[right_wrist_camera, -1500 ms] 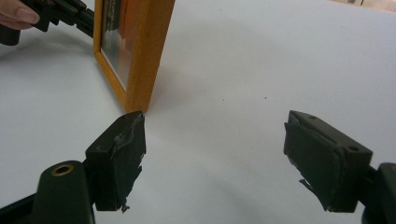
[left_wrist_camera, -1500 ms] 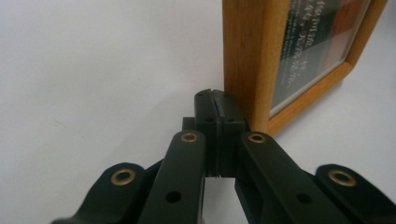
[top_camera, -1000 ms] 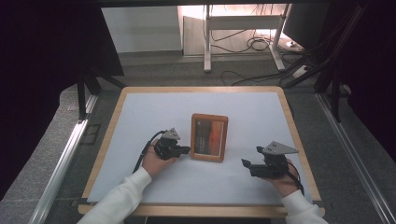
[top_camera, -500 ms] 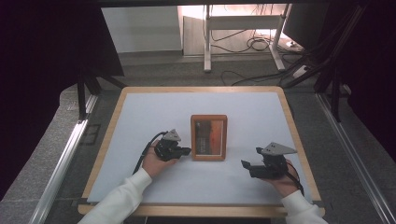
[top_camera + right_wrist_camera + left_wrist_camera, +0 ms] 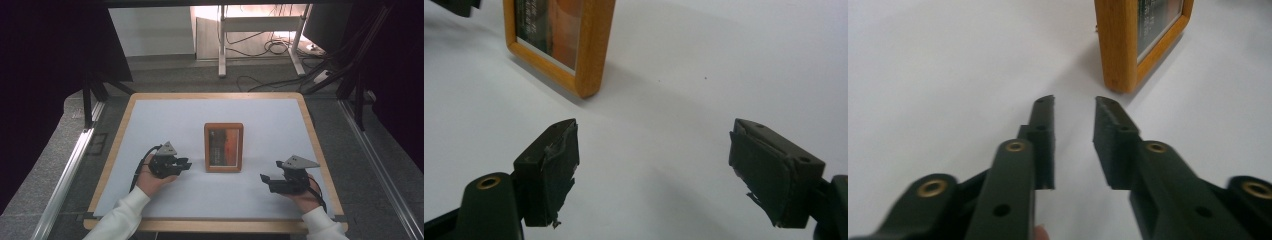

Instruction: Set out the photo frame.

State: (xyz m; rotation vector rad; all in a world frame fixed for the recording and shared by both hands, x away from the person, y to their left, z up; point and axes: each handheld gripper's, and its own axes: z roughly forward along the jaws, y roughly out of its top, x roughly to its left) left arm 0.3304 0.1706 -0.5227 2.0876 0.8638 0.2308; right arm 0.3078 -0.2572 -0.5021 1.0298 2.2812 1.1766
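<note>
Presumably stiff, light and glass-fronted, the picture frame [image 5: 223,147] is standing mid-table; left gripper [image 5: 186,164], jaws slightly parted, and wide-open right gripper [image 5: 263,179] are flanking it; grasp wooden edges.

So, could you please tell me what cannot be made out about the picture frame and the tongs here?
- Picture frame: its print is too small in the high view, and cut off by the top edge in both gripper views.
- Frame's back: faces the table.
- Left tongs, right tongs: their bodies lie below each view's edge.
</note>
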